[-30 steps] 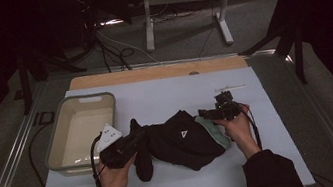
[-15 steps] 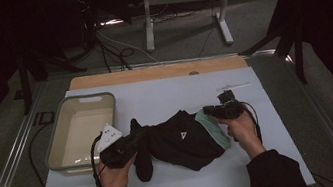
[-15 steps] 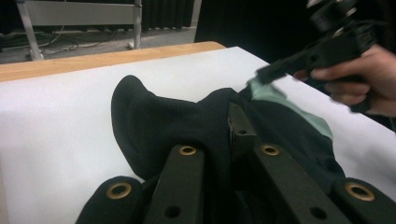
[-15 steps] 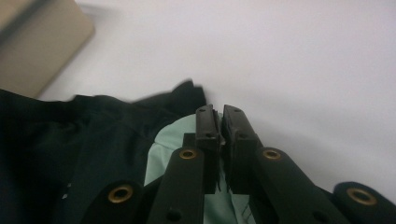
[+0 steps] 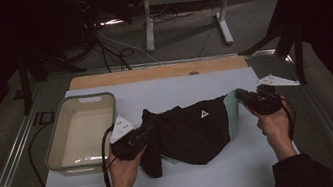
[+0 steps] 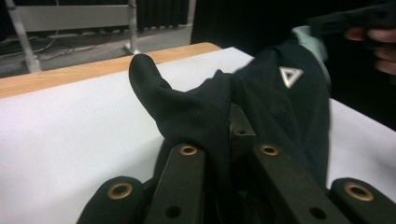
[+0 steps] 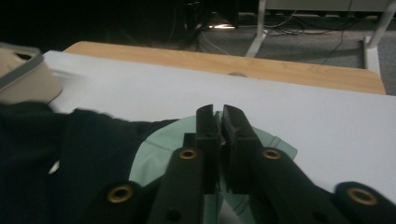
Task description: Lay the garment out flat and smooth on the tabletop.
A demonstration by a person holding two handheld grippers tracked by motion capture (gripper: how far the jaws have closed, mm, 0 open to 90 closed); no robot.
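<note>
The black garment (image 5: 191,132) lay stretched across the tabletop (image 5: 246,162) beside the tub (image 5: 82,132), the left gripper (image 5: 145,133) clamped on one end and the right gripper (image 5: 241,96) closed on its mint-green hem.

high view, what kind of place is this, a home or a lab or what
Most likely a lab or recording studio, not a home: a white work table with metal rails, loose cables trailing over a grey floor, a metal stand behind, and dark surroundings. A black garment and beige tub lie staged on the table.
</note>
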